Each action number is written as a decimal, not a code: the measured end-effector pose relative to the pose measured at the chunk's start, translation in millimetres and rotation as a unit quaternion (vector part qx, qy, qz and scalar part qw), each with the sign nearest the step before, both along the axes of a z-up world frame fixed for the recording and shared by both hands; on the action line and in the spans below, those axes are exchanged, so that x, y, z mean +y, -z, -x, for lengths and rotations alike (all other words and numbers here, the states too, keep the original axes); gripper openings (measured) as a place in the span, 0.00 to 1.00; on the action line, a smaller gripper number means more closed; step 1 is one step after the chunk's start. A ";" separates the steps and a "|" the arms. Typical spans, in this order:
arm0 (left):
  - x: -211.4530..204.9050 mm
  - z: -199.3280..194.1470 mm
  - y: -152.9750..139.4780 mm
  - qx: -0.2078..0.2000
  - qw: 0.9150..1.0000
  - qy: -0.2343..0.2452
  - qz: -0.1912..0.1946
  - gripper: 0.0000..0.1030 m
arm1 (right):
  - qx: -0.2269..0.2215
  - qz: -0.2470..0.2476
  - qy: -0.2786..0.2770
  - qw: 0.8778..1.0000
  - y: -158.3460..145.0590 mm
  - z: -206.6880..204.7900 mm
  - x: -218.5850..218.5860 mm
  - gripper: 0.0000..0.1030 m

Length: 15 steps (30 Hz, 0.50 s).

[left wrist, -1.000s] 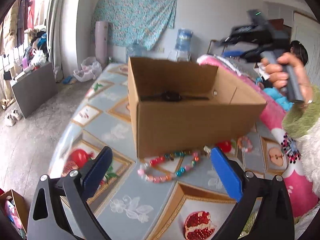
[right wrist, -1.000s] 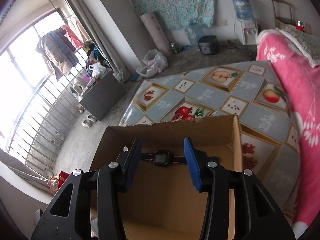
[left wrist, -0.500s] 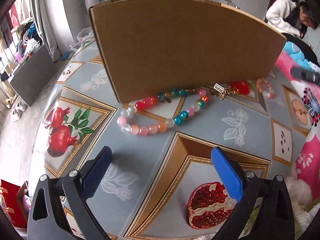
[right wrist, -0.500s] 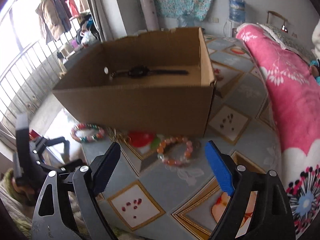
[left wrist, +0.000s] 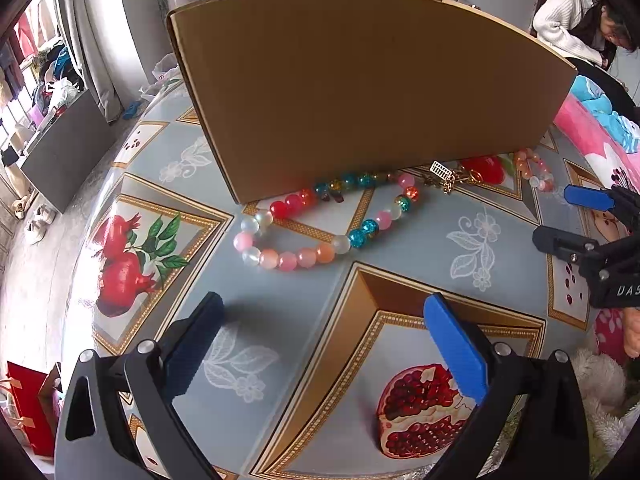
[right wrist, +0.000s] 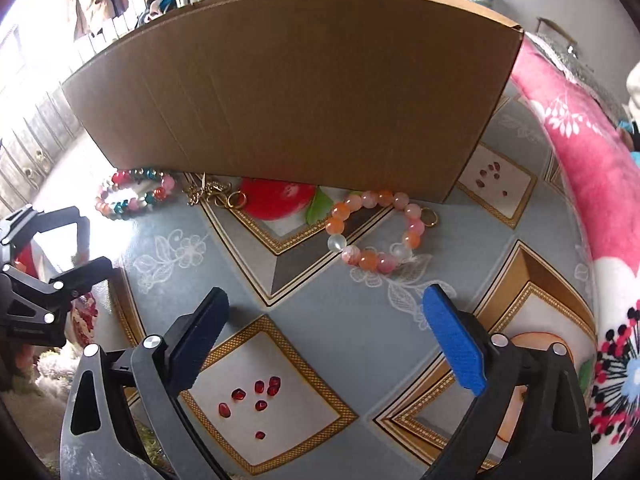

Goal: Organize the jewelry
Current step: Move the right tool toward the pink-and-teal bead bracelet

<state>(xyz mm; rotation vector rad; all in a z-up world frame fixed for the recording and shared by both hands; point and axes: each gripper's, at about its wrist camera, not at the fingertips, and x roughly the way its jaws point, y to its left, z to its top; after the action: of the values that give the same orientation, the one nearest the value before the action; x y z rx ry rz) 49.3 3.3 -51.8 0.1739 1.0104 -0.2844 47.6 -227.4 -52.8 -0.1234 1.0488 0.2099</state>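
A multicolour bead bracelet (left wrist: 324, 224) lies on the table right before the cardboard box (left wrist: 360, 92), and my left gripper (left wrist: 320, 336) hovers open just short of it with nothing between its fingers. A small gold chain piece (left wrist: 448, 178) lies to its right. In the right wrist view an orange and pink bead bracelet (right wrist: 376, 232) lies before the same box (right wrist: 300, 92). My right gripper (right wrist: 324, 332) is short of it, its jaws still opening, with nothing between them. The multicolour bracelet (right wrist: 134, 194) and gold chain (right wrist: 218, 194) show at left.
The table (left wrist: 280, 320) carries a grey cloth printed with pomegranates. A pink flowered blanket (right wrist: 592, 168) lies along the right. A person in a white top (left wrist: 568, 28) sits far right behind the box. Each gripper shows at the edge of the other's view.
Both grippers came down from box height to the table in front of the box. The right gripper left the watch in the box and its jaws spread wide.
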 end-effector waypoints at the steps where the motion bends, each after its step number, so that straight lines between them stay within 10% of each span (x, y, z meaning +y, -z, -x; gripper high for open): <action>1: -0.4 0.1 -0.1 0.000 1.000 0.000 0.000 0.96 | -0.003 0.005 0.001 1.000 0.1 1.3 2.0 0.92; 11: -1.0 -2.9 1.1 0.007 1.000 0.003 -0.002 0.96 | -0.020 -0.027 -0.025 0.999 4.4 17.8 -10.0 0.92; 15: -0.3 -3.2 1.1 0.006 1.000 0.003 -0.001 0.96 | -0.052 -0.226 -0.023 0.973 -28.1 33.2 -46.6 0.92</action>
<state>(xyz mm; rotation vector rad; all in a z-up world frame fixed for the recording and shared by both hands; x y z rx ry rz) 52.5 3.0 -52.9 0.1776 1.0223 -0.2899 14.4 -274.0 -24.7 0.2512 0.8728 0.4734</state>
